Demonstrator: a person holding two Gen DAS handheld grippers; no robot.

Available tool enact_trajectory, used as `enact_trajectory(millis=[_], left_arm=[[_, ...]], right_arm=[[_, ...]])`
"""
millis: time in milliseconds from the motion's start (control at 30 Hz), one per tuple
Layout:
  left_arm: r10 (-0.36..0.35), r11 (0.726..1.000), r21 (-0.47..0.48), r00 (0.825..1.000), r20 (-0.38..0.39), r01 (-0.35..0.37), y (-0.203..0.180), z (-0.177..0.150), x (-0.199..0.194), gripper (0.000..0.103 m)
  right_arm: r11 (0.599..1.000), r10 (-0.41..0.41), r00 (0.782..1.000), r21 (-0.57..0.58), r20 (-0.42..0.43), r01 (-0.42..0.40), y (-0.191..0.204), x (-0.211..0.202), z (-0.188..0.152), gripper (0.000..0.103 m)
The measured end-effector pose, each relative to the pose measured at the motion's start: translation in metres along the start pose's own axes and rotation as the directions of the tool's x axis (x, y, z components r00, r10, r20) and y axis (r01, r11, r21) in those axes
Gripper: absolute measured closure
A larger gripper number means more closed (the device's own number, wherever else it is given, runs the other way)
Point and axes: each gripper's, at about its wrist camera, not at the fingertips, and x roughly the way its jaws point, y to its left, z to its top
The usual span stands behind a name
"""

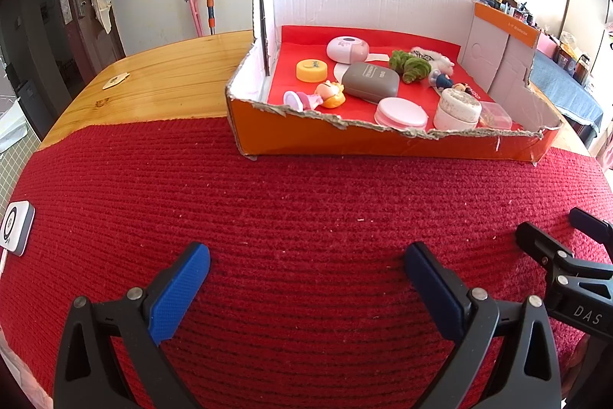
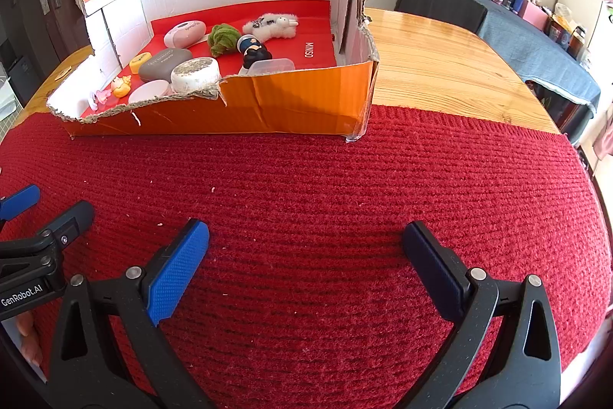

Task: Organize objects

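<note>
All the small objects I can see already sit inside the cardboard box (image 1: 383, 137) at the far side of the red mat (image 1: 306, 217): grey case (image 1: 369, 82), yellow lid (image 1: 312, 70), pink round case (image 1: 347, 49), white jar (image 1: 458, 109), green plush (image 1: 410, 66) and figurines. That would suit either a finished tidy or items waiting to be sorted out of the box. My left gripper (image 1: 306, 275) and right gripper (image 2: 305, 255) both hover low over the near mat, fingers spread wide and holding nothing. Any reach in should clear the torn near wall, lowest at its left end. The mat between is open; the tabletop (image 2: 440, 64) right of the box is bare.
</note>
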Motion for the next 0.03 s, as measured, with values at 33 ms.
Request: enact_trajectory(millis=[33], left_arm=[[0.000,1.000,0.000,1.000,0.000,0.000,0.0002,-0.0001,0.0000,0.000]], right_arm=[[1.000,0.000,1.000,0.000,0.000,0.000,0.0000,0.0000,0.0000,0.000]])
